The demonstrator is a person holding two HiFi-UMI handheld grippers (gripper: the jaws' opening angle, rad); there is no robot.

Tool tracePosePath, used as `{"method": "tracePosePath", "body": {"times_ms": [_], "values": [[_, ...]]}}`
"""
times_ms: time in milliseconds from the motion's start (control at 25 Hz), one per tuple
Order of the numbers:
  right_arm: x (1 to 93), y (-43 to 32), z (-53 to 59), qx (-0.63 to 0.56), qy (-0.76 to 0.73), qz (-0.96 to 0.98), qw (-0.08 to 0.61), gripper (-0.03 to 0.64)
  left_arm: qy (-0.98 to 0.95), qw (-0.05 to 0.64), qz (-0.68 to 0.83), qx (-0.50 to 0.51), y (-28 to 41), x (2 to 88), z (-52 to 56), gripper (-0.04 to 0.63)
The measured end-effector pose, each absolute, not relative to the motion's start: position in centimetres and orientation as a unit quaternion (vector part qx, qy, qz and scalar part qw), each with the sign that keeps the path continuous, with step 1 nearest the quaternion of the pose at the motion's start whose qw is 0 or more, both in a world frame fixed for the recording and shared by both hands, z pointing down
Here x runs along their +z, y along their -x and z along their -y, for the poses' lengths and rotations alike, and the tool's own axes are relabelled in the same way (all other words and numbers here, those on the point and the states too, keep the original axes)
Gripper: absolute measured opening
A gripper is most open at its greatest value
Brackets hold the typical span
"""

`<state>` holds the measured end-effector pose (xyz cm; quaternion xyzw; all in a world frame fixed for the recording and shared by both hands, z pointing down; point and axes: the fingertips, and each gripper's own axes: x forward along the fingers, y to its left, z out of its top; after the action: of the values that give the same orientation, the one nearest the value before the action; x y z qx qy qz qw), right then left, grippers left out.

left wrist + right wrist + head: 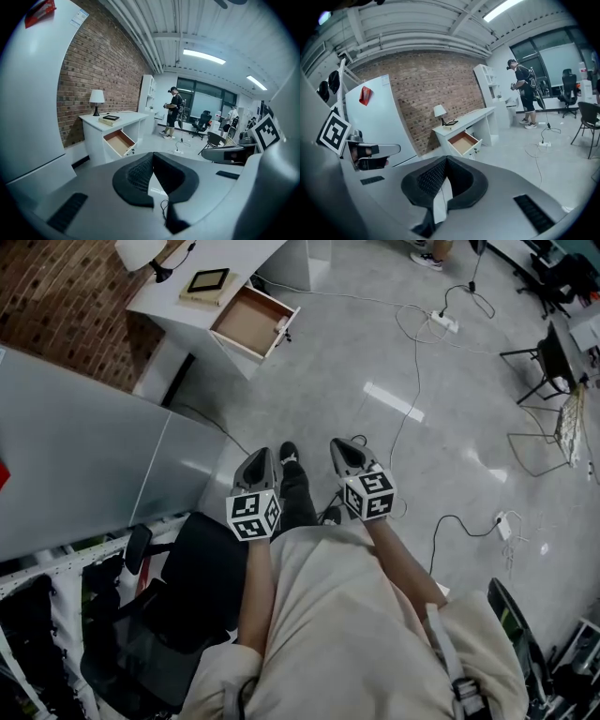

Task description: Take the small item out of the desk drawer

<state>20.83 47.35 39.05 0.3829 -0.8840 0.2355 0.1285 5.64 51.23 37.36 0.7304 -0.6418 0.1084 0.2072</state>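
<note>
In the upper left of the head view stands a white desk (169,292) against a brick wall, with its drawer (248,320) pulled out toward the grey floor. The drawer's wooden bottom shows. The small item cannot be made out in it from here; the drawer is too far off in every view. On the desk top are a lamp (141,251) at the frame's upper edge and a dark flat thing lying on a book (208,282).

In the middle of the frame the person holds both tools out side by side, well short of the desk. The left claw (260,460) and the right claw (347,454) each slope down toward the floor. In the left gripper view the left claw (153,157) is pressed together at its tip with nothing in it, and the drawer (118,142) lies beyond it to the left. In the right gripper view the right claw (446,159) is likewise pressed together and empty, with the drawer (463,142) straight past its tip.

A grey panel (84,456) fills the left of the head view, with a black chair (187,587) below it. Cables and a power strip (442,322) lie on the floor at the upper right. A standing person (174,112) shows far back in the room.
</note>
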Motion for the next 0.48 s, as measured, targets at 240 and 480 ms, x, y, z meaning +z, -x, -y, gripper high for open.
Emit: {"method": "tracePosePath", "body": {"times_ms": [240,480], "values": [[39.9,-21.3,-42.7,0.253,-0.398,0.873,0.124,0.025,-0.736,0.216,0.632,0.109,-4.9,38.2,-46.1,0.015],[41.3,-18.9,-35.4,0.266,-0.423,0.857,0.127,0.025,-0.746,0.225,0.616,0.117,-1.6,39.1,-37.8,0.015]]}}
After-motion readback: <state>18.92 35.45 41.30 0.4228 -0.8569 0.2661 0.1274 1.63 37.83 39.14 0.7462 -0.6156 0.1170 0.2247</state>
